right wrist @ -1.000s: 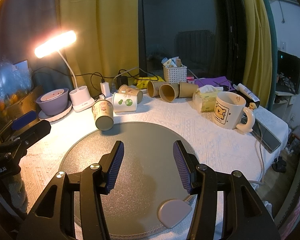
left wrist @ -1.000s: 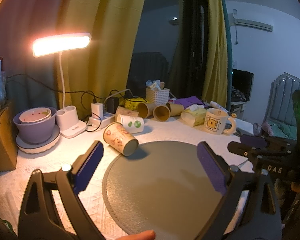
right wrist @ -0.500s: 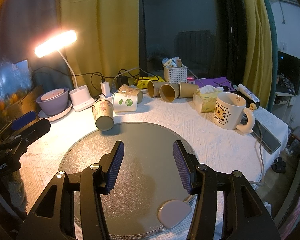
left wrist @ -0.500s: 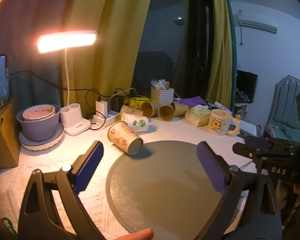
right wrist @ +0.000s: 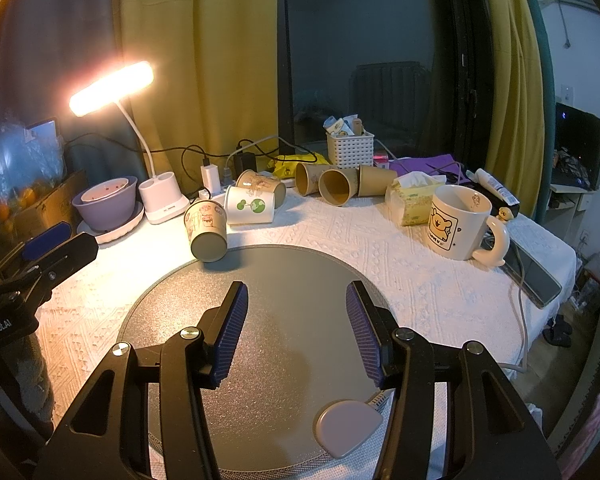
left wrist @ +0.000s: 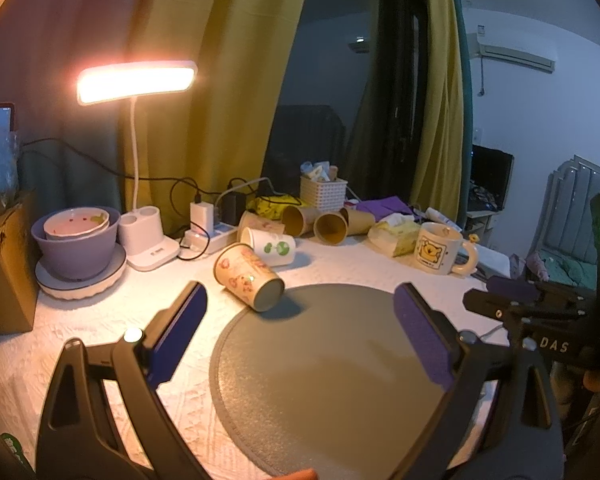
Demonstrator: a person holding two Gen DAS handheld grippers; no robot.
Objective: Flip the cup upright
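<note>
A paper cup with pink cartoon prints (left wrist: 248, 282) lies on its side at the far left edge of the round grey mat (left wrist: 332, 372), its base toward me; it also shows in the right wrist view (right wrist: 206, 229). My left gripper (left wrist: 300, 312) is open and empty, low over the mat, a little short of the cup. My right gripper (right wrist: 296, 312) is open and empty over the mat (right wrist: 260, 360), the cup ahead to its left. The left gripper's tip (right wrist: 48, 248) shows at the left of the right wrist view.
Several more paper cups (right wrist: 256, 204) lie on their sides behind the mat. A bear mug (right wrist: 460, 228) stands at the right by a tissue pack (right wrist: 412, 200) and a phone (right wrist: 532, 276). A lit desk lamp (left wrist: 140, 168), purple bowl (left wrist: 76, 240), power strip and white basket (left wrist: 323, 192) line the back.
The left wrist view has shifted slightly, the cup sitting a little further right and lower in it. The right gripper has not moved. Both stay open.
</note>
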